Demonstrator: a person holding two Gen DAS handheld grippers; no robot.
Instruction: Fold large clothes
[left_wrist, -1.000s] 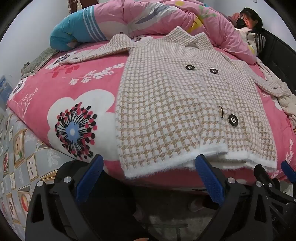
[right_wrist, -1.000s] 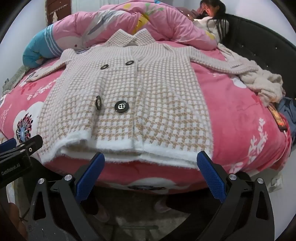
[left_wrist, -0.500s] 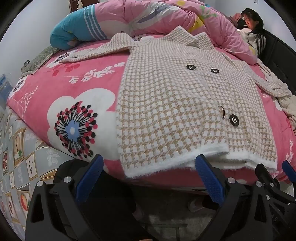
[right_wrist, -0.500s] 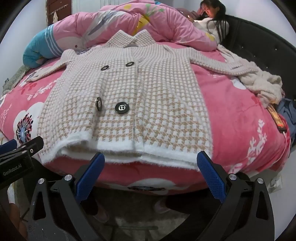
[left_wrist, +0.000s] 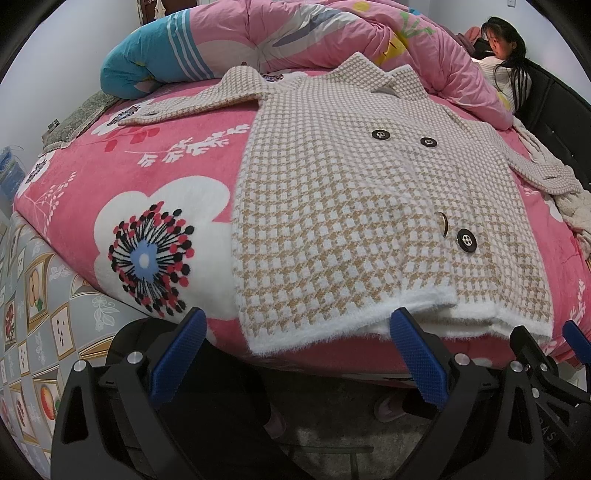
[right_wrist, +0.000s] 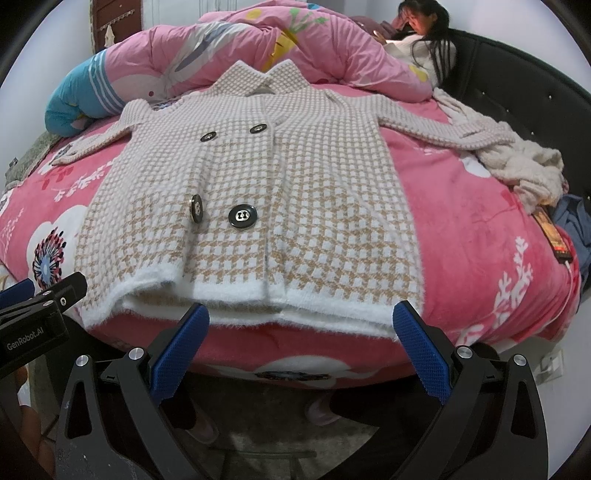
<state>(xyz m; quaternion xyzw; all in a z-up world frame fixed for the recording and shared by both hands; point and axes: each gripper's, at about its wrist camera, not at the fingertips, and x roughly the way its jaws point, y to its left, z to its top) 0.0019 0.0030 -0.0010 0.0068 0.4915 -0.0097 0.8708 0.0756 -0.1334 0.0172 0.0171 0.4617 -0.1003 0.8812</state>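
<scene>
A beige and white houndstooth coat (left_wrist: 351, 206) (right_wrist: 266, 192) with dark buttons lies flat, front up, on the pink floral bed cover (left_wrist: 155, 177) (right_wrist: 472, 229). Both sleeves are spread out to the sides and the collar points toward the far quilt. Its white fuzzy hem hangs at the bed's near edge. My left gripper (left_wrist: 295, 328) stands open just short of the hem's left part, holding nothing. My right gripper (right_wrist: 301, 325) is open too, just below the hem's right part. The left gripper's body (right_wrist: 33, 321) shows at the right wrist view's left edge.
A bunched pink quilt (left_wrist: 314, 37) (right_wrist: 258, 48) lies behind the collar. A person (left_wrist: 506, 55) (right_wrist: 421, 40) reclines at the far right against a black headboard (right_wrist: 517, 88). A cream knit garment (right_wrist: 517, 158), blue clothing (right_wrist: 576, 225) and a phone (right_wrist: 554, 236) lie at the right.
Both grippers have edged slightly closer to the coat's hem. The coat has not moved and both stay open.
</scene>
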